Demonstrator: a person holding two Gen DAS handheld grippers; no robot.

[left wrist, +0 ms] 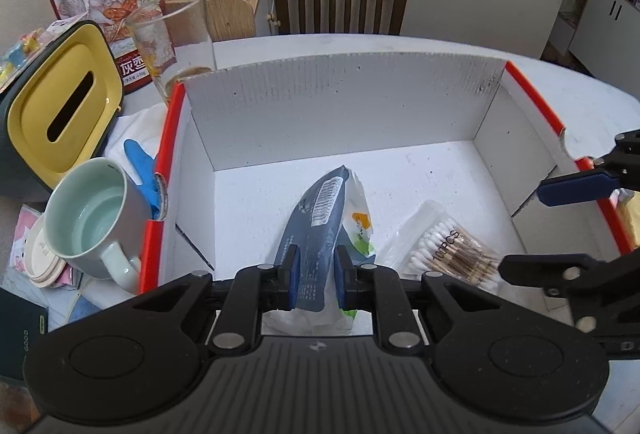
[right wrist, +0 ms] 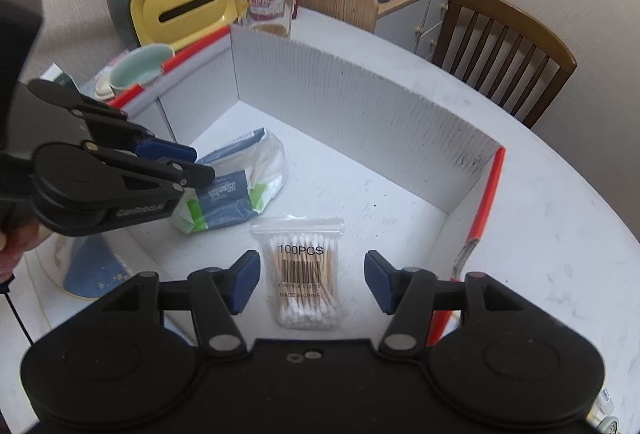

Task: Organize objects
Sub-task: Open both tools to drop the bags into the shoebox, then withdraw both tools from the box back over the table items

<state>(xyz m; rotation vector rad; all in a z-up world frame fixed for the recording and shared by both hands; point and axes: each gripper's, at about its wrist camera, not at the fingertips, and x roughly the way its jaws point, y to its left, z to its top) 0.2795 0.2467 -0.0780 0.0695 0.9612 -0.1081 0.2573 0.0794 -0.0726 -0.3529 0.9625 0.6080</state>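
My left gripper (left wrist: 316, 270) is clamped on the blue-and-white packet (left wrist: 320, 218), which sits inside the white box (left wrist: 340, 102). My right gripper (right wrist: 312, 282) stands open around the cotton swab bag (right wrist: 304, 270) without touching it; the bag lies on the box floor, at four o'clock from the packet.

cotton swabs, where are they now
The cotton swabs lie flat on the box floor, between the open right tongs, just right of the tissue pack.

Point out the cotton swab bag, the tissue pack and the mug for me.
cotton swab bag (right wrist: 305, 276): right wrist view, on its barcode label.
tissue pack (left wrist: 320, 218): left wrist view, on the dark wrapper below the barcode.
mug (left wrist: 86, 212): left wrist view, on its pale inside.
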